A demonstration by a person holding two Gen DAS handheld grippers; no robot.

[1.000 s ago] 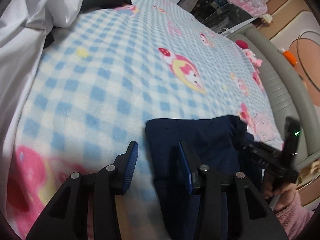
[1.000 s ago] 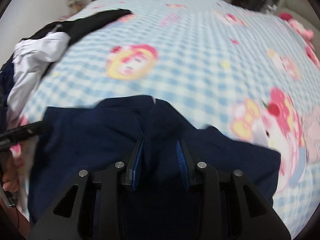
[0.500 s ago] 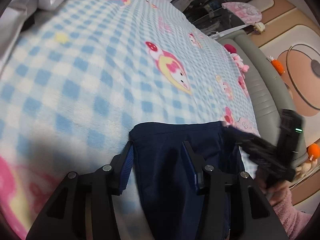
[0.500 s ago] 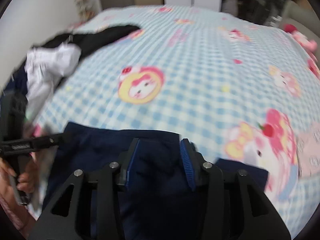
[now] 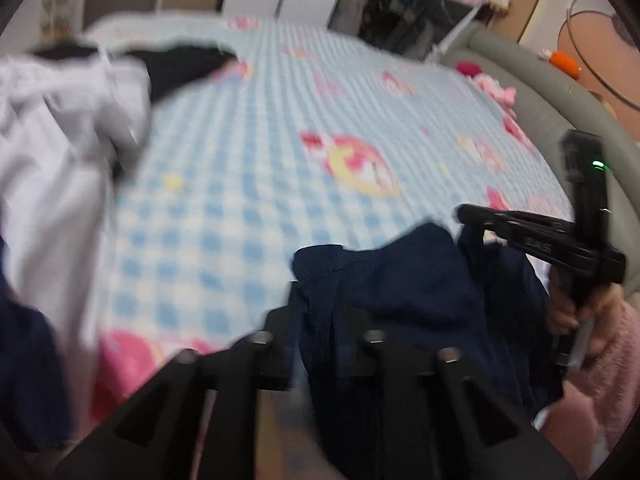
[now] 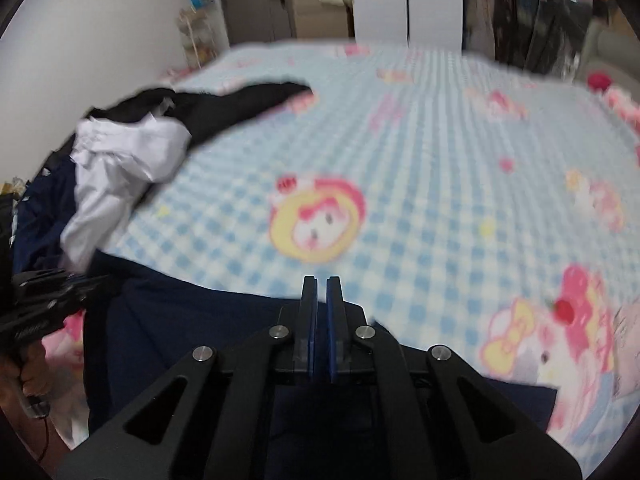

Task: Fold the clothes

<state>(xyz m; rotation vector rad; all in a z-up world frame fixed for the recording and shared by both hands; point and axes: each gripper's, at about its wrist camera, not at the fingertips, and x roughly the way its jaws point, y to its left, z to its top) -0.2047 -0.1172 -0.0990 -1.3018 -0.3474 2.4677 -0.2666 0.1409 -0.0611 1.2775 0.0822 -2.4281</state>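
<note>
1. Navy garment [image 5: 404, 292] lies bunched at the near edge of the checked bed [image 5: 248, 168].
2. Left gripper [image 5: 320, 320] is opening, with navy cloth draped between its fingers.
3. Right gripper [image 6: 321, 312] is pressed shut; whether it pinches cloth, I cannot tell.
4. Risk: the opening left grip may drop its corner, collapsing the fold.

Navy garment [image 5: 400, 300] drapes over the left gripper [image 5: 320, 304], hiding its fingertips. Motion blur smears the bed's checked blanket [image 5: 248, 152]. White clothing [image 5: 52, 152] is cut off by the left edge.
</note>
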